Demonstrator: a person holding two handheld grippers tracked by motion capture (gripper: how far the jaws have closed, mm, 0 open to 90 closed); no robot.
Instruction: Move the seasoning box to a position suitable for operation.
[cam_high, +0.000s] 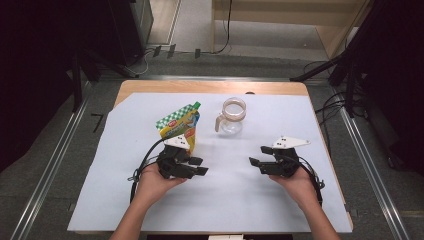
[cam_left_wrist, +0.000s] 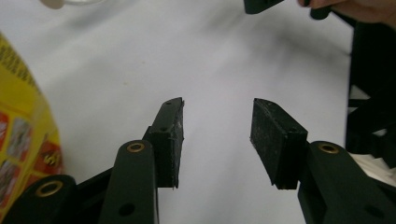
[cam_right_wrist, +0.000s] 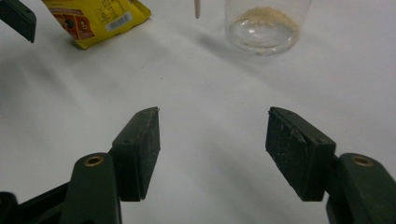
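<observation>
A yellow and green pouch with a green cap stands tilted on the white sheet, left of centre; its yellow side fills the left edge of the left gripper view and its bottom shows in the right gripper view. A clear glass jug with a handle stands to the pouch's right, some pale powder in its base. My left gripper rests just in front of the pouch, jaws open and empty. My right gripper lies at the right, pointing left, open and empty.
A white sheet covers most of the wooden table. Black stands and cables line both sides beyond the table. In the left gripper view, the other gripper's jaw tip and a hand show at the top right.
</observation>
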